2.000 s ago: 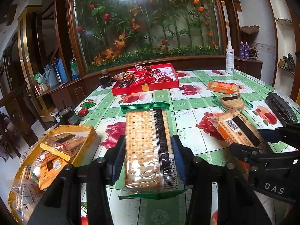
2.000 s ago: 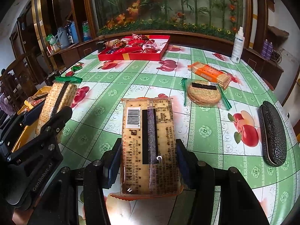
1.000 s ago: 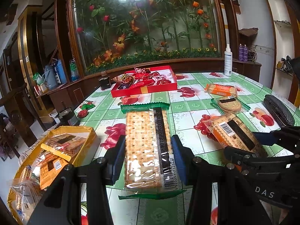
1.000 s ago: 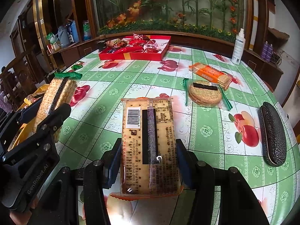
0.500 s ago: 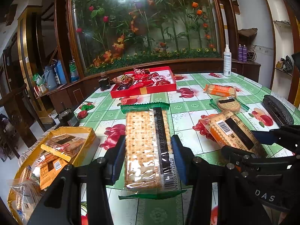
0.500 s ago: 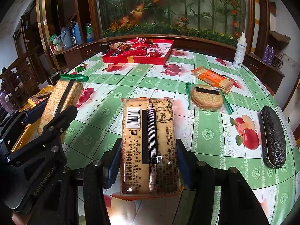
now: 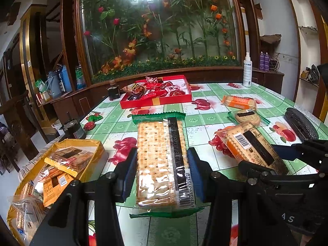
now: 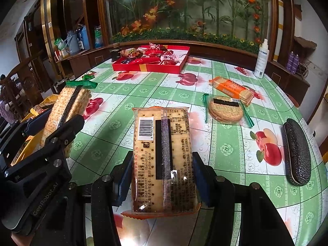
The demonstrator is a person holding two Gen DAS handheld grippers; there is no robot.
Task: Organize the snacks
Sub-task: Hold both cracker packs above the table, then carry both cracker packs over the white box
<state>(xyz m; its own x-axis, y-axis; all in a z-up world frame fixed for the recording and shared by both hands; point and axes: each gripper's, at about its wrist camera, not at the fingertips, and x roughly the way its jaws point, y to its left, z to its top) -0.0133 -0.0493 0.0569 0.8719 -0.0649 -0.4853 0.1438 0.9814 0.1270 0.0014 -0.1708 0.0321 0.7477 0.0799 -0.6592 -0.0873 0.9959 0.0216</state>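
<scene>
The near ends of both held packs are cut off behind the gripper bodies, and print on the wrappers is too small to read. The left gripper is clamped on a green-edged clear pack of square crackers, held above the near left part of the green fruit-patterned tablecloth. The right gripper is clamped on an orange-edged clear pack of crackers with a barcode label, just right of the other.

At the near left edge, an open yellow box holds several biscuit packs. On the far side, a red tray holds red-wrapped sweets.

A round-biscuit pack, an orange pack and a black textured case lie on the right; the centre is bare cloth.
</scene>
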